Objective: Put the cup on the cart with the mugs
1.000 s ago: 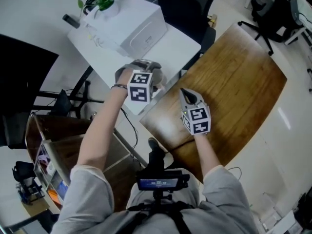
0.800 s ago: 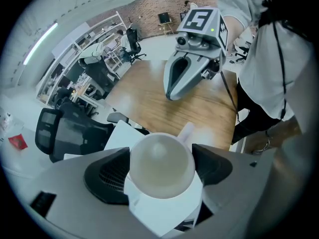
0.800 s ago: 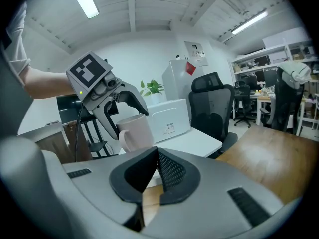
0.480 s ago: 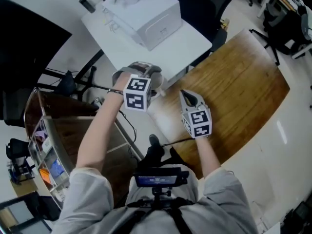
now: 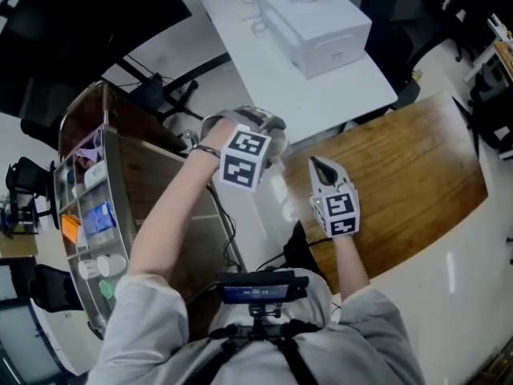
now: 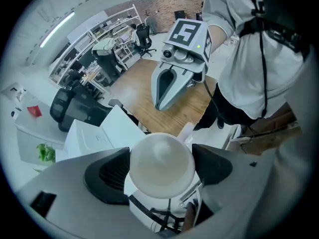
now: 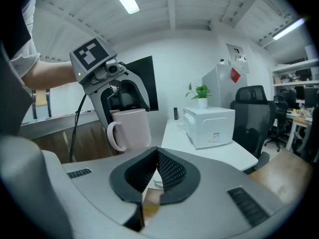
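A white cup (image 6: 159,164) with a handle sits between the jaws of my left gripper (image 6: 160,169), which is shut on its sides. From the right gripper view the same cup (image 7: 130,128) hangs upright under the left gripper (image 7: 107,76), handle to the left. In the head view the left gripper (image 5: 244,127) is held over the gap between the white table and the cart (image 5: 152,184), whose shelves (image 5: 88,215) carry small items. My right gripper (image 5: 318,167) is shut and empty, just right of the left one, over the wooden table's edge.
A white table (image 5: 321,95) behind the grippers carries a white box (image 5: 321,26) and a potted plant (image 7: 201,91). The curved wooden table (image 5: 409,159) lies to the right. A black office chair (image 7: 251,113) stands beyond. Cables hang by the cart.
The view has swung left, bringing the cart and its shelves in at the left. The left gripper with the cup has kept its grip and now sits nearer the cart; the right gripper followed.
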